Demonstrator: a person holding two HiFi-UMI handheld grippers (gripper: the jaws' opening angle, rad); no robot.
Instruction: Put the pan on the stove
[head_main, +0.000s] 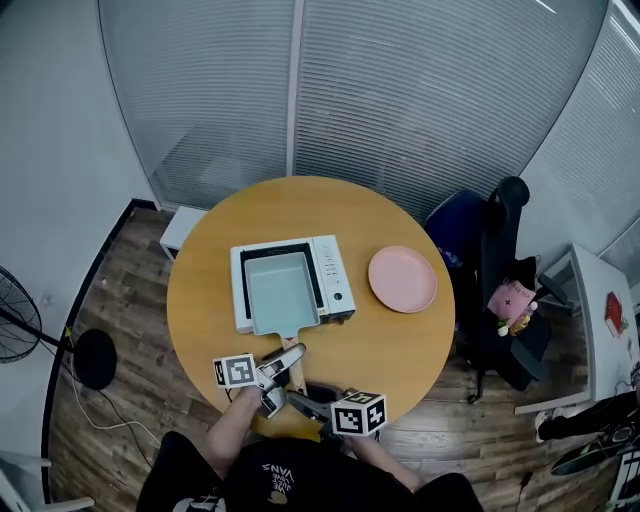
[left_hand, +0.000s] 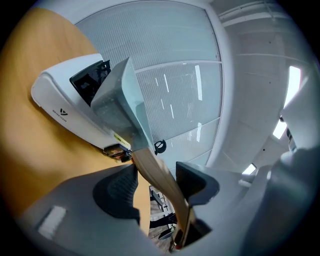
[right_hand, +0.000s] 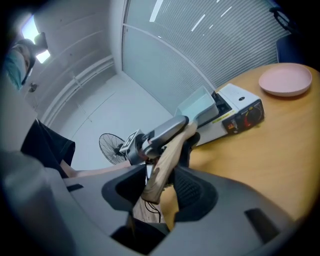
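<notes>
place: office | glass partition walls (head_main: 420, 90) | swivel chair (head_main: 500, 250) | round table (head_main: 400, 350)

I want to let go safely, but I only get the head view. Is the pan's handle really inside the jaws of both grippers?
Observer: For the right one, yes. The right gripper view shows the wooden handle between the right gripper jaws, pressed from both sides.
Operator: And the left one?
Observer: The left gripper view shows the handle running slantwise between the left gripper jaws, touching both.
Operator: Does the stove have a knob?
Observer: Yes. The right gripper view shows the stove has a red knob on its dark front panel.
</notes>
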